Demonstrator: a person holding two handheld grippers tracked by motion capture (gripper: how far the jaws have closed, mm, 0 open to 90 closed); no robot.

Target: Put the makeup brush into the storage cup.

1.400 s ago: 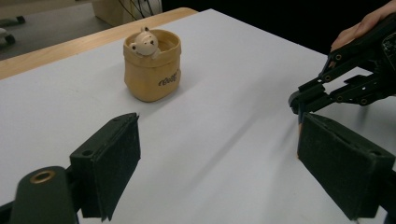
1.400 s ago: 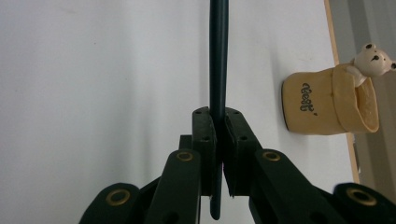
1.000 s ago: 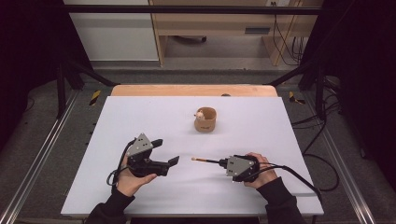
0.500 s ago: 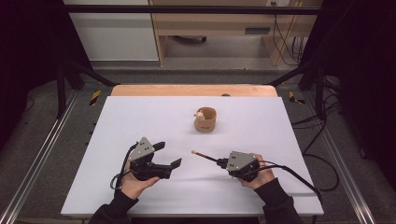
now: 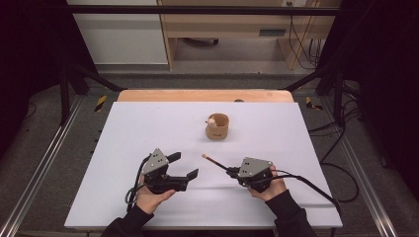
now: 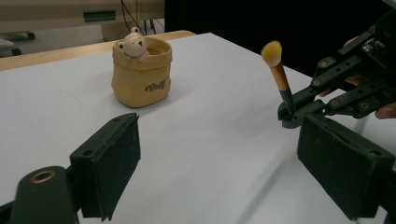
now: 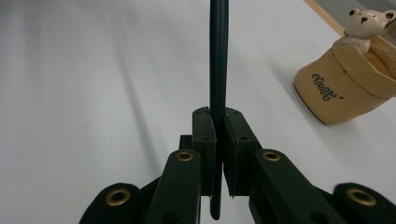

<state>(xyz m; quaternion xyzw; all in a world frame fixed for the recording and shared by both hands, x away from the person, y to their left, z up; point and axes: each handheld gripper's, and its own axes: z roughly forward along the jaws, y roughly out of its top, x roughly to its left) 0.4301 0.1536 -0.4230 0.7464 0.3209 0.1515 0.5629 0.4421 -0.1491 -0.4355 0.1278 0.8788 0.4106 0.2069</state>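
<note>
A tan pot (image 5: 217,127) with a small bear figure on its rim stands at the table's middle; it also shows in the left gripper view (image 6: 141,70) and the right gripper view (image 7: 345,79). My right gripper (image 5: 230,170) is shut on the dark handle of a makeup brush (image 5: 212,161), whose bristle tip points left and away, short of the pot. The handle (image 7: 218,56) runs straight up between the pressed pads. My left gripper (image 5: 184,166) stands open and holds nothing, jaws wide (image 6: 229,163), facing the brush (image 6: 279,74) and the right gripper (image 6: 292,114).
The white table top (image 5: 148,123) has a wooden strip (image 5: 202,95) along its far edge. Black frame posts and metal rails flank the table. Cables (image 5: 316,185) trail from the right gripper to the floor at the right.
The brush's tip has swung a little up and away from the table's front. The left gripper has shifted slightly toward the front edge. Both jaws stand as before.
</note>
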